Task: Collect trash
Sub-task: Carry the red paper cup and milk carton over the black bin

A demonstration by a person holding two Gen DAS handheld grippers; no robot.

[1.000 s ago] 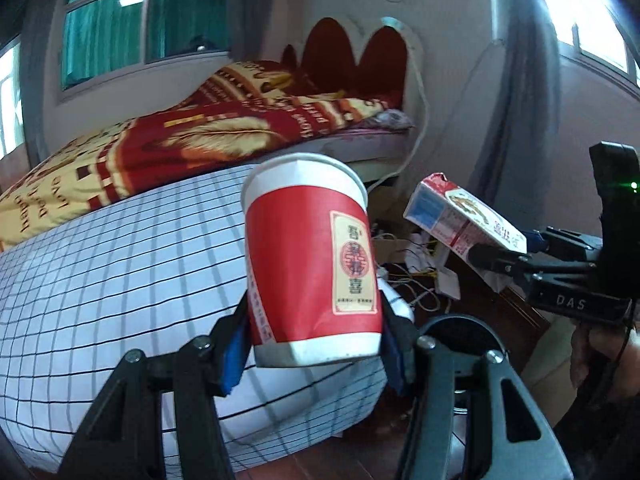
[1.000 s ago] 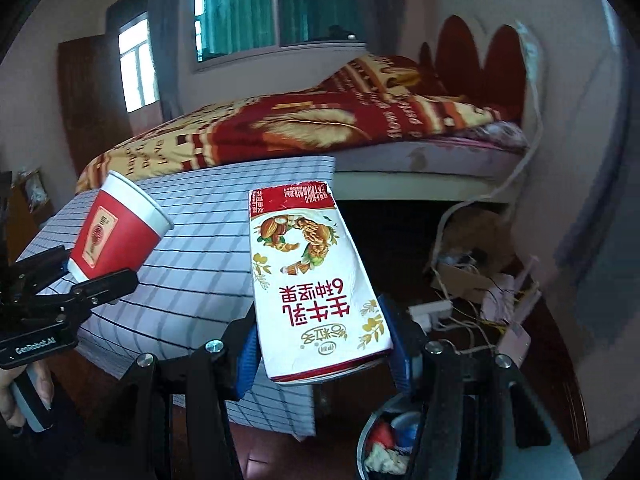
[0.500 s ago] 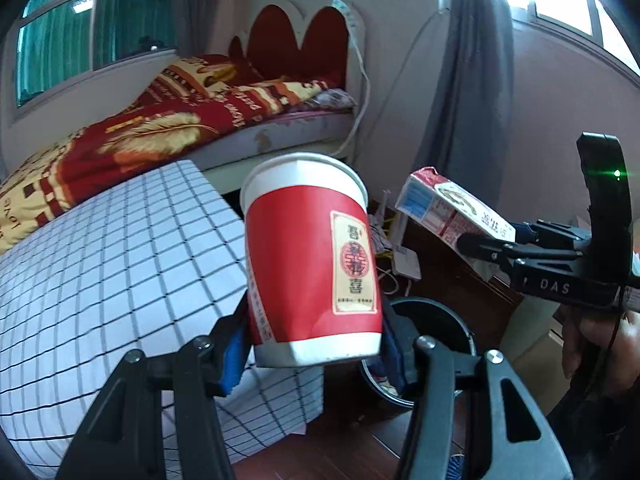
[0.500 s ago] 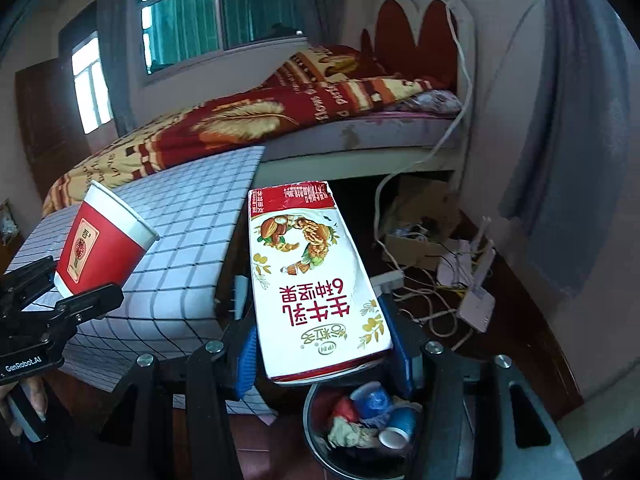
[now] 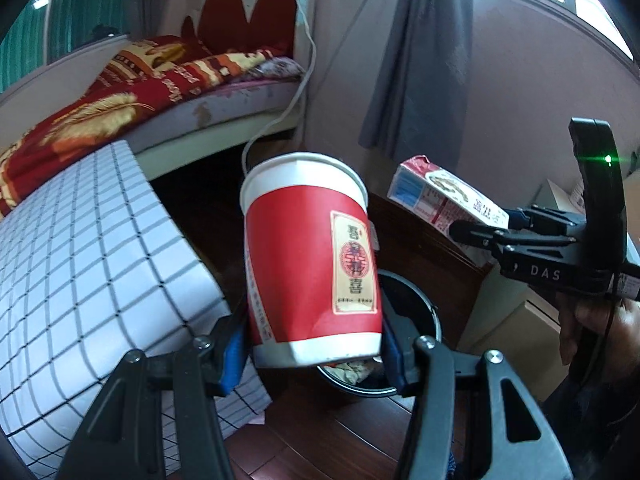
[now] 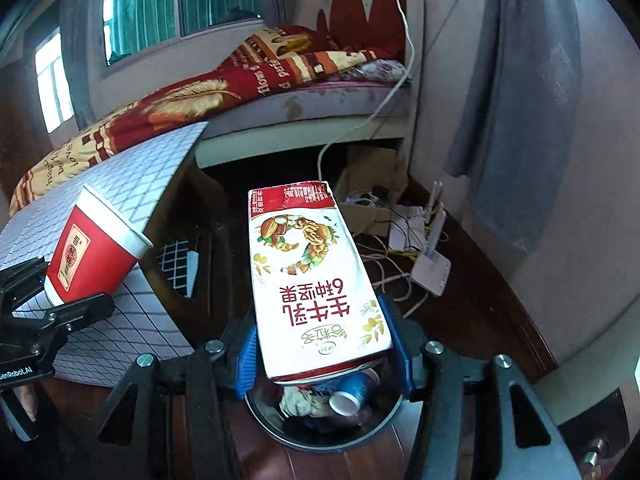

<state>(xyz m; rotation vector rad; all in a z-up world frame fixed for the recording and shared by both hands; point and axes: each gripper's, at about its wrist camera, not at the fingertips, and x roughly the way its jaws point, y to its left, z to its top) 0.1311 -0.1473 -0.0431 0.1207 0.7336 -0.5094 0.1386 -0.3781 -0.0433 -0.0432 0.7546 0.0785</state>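
Left gripper (image 5: 314,344) grasps paper cup (image 5: 310,260); right gripper (image 6: 322,350) grasps milk carton (image 6: 314,284) (over bin (image 6: 372,426)).

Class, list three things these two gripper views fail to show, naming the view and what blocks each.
1. Left view: most of the bin interior, hidden behind the red cup.
2. Right view: the bin's far rim and part of its trash, covered by the milk carton.
3. Both views: whether cup or carton is empty; no view shows inside either.

i see a bed (image 6: 248,92) with a red quilt (image 5: 120,100), grey curtain (image 5: 424,60), dark wood floor (image 5: 328,432), daylit windows (image 6: 168,4).
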